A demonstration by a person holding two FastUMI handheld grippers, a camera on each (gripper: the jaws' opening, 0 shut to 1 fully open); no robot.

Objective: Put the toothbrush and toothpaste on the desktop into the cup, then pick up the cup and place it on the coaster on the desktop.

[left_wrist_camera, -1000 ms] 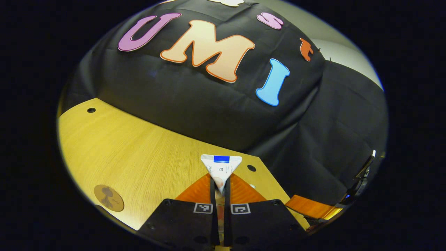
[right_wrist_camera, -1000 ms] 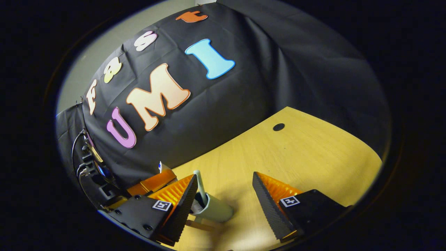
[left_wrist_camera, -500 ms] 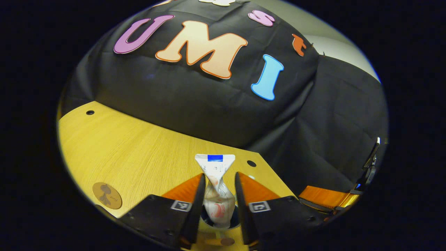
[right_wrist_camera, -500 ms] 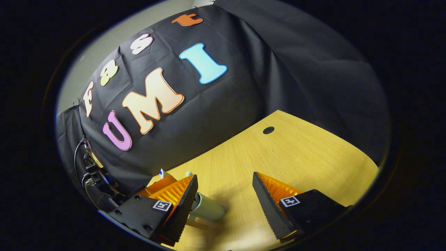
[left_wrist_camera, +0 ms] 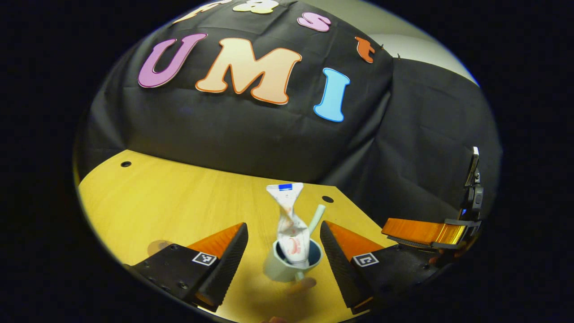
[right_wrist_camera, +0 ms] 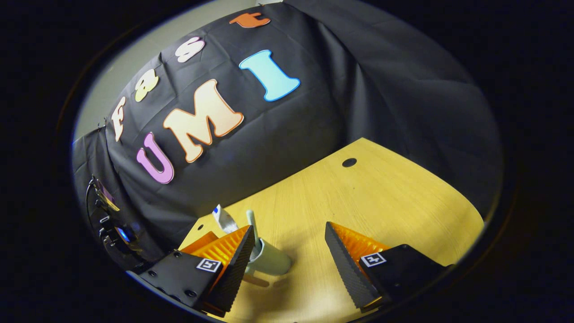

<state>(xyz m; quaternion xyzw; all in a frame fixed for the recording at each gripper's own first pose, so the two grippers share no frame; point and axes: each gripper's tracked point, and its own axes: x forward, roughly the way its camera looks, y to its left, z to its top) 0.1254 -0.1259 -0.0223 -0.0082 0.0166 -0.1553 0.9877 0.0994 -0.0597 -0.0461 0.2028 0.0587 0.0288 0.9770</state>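
A pale cup (left_wrist_camera: pixel 287 268) with a dark inside stands on the wooden desktop (left_wrist_camera: pixel 157 197). A white toothpaste tube (left_wrist_camera: pixel 287 215) and a pale toothbrush handle (left_wrist_camera: pixel 316 217) stick up out of it. My left gripper (left_wrist_camera: pixel 283 224) is open, its fingers either side of the cup and apart from the tube. The brown coaster (left_wrist_camera: pixel 154 246) peeks out beside the left finger. In the right gripper view, the cup (right_wrist_camera: pixel 271 262) with the tube (right_wrist_camera: pixel 223 220) and toothbrush (right_wrist_camera: pixel 252 224) sits by the left finger of my right gripper (right_wrist_camera: pixel 289 225), which is open and holds nothing.
The other gripper's finger (left_wrist_camera: pixel 419 231) reaches in low at the right of the left gripper view. The desktop (right_wrist_camera: pixel 381 202) has small round holes (right_wrist_camera: pixel 349 162) near its far edge. Black cloth closes off the back and sides.
My left gripper has opened and let go of the toothpaste tube, then drawn back; the tube now stands in the cup beside the toothbrush. The right gripper has barely moved and stays open.
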